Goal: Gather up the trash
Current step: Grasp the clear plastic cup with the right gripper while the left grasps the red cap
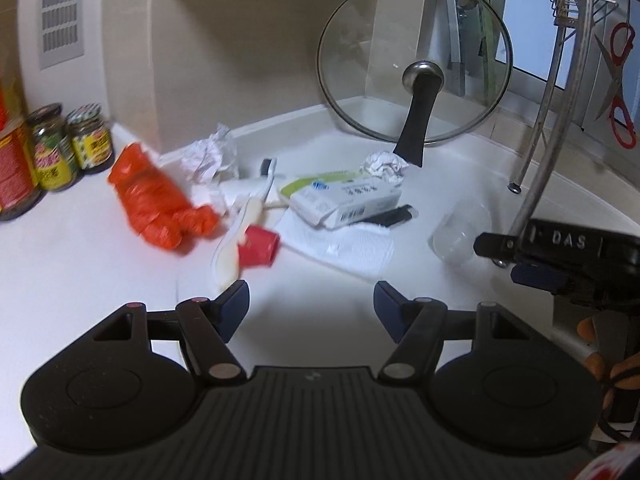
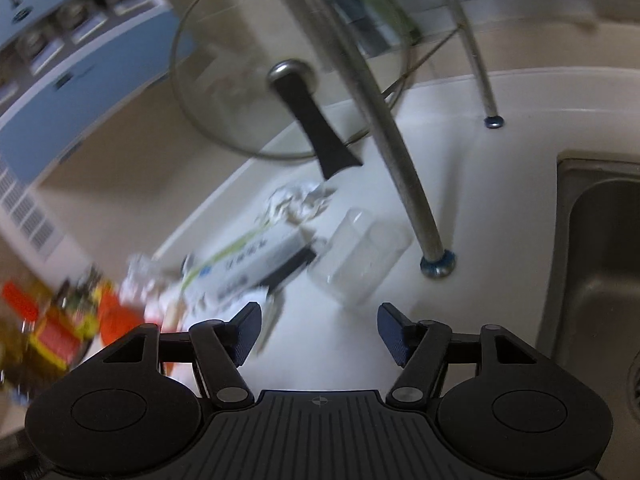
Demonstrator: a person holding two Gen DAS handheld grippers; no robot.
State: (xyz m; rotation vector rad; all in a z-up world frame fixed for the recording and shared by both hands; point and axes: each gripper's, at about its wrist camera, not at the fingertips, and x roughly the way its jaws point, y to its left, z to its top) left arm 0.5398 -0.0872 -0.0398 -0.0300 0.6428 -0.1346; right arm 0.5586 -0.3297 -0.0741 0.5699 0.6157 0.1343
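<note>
Both grippers, left gripper [image 1: 311,300] and right gripper [image 2: 320,322], hover wide open and empty above the white worktop [image 1: 100,264], where trash lies ahead: a red cup [image 1: 259,246], orange wrapper [image 1: 156,196], crumpled paper [image 1: 383,165], white carton [image 1: 346,200] and clear plastic cup [image 2: 360,256].

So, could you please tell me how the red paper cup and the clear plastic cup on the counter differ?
The red paper cup is opaque and bright, while the clear plastic cup is see-through and hard to pick out against the white counter. The red paper cup touches a white toothbrush in the clutter; the clear plastic cup lies apart, near the dish rack leg. The red one looks smaller. Both lie on their sides.
</note>
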